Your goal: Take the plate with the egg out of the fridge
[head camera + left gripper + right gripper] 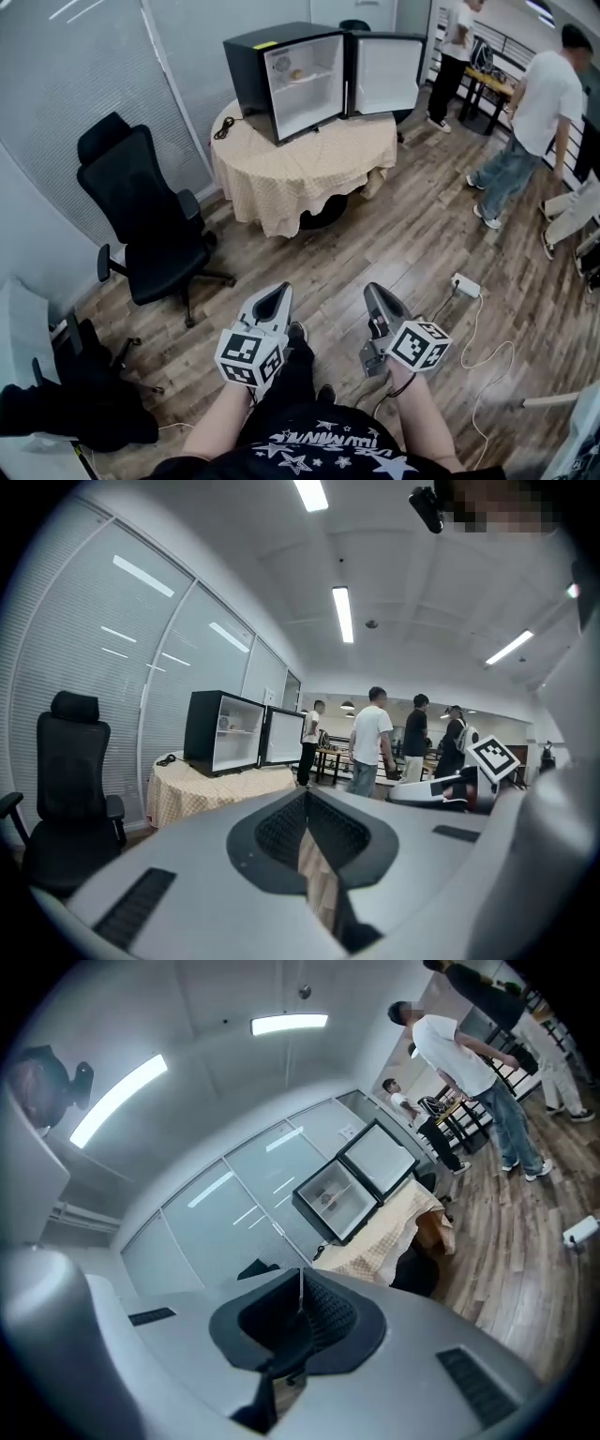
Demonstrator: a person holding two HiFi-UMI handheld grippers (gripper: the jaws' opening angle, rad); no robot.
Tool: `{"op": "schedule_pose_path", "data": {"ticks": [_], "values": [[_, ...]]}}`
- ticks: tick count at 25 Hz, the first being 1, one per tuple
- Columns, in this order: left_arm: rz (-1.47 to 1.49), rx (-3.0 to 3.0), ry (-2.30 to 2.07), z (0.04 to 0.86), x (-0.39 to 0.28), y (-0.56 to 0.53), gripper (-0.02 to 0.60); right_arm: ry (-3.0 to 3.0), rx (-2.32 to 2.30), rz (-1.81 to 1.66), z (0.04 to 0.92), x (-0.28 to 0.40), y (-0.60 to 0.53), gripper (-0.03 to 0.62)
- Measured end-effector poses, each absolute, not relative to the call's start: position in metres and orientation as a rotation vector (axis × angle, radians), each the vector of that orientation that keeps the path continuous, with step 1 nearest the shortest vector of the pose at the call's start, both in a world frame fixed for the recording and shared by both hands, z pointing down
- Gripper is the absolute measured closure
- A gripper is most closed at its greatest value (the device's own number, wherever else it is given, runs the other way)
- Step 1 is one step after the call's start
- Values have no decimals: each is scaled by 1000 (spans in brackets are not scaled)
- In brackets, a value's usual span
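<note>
Standing well back from the mini fridge (286, 80), the person holds both tools low over their own legs. Left hand-held gripper (276, 294): jaws pressed together, nothing between them. Right hand-held gripper (376, 292): the same, closed on nothing.

Hard to make out:
- The plate (298, 76) sits on the fridge's upper shelf, small at this range. There is a pale brownish lump on it, too small to confirm as the egg.
- The person's torso is cut off by the bottom edge of the head view; only a black shirt (319, 445) with white stars shows.
- Dark heap (80, 408) at lower left by the wall, shape unclear.
- One bystander (536, 112) in a white top and jeans is near the right edge. A second bystander (457, 47) is further back, head cut off at the top.

Surface: round worktop (309, 164) under a beige checked cloth that hangs over its edge. The fridge stands on the back half with its door (387, 73) fully open to the right. A black cable (224, 127) lies coiled at the fridge's left.

Room:
- Wood-plank floor (375, 244).
- Frosted glass wall (84, 84).
- Black office chair (141, 220) left of the worktop.
- White power strip (466, 284) with a trailing cord on the floor to the right.
</note>
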State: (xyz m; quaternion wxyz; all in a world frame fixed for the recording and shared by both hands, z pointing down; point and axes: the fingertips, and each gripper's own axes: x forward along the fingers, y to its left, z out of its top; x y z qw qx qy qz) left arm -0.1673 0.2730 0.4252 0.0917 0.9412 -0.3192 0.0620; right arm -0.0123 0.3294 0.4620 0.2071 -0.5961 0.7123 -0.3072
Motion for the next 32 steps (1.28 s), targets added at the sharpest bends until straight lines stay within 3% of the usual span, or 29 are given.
{"op": "schedule_pose_path", "data": {"ticks": [14,32], "values": [[161,2755,-882,447,-131,131,574,1949,-1780,-895,471,34,214,565],[153,2735,-841,453,-132,-40,574,1917,-1728,-924,465,23,42,565]]}}
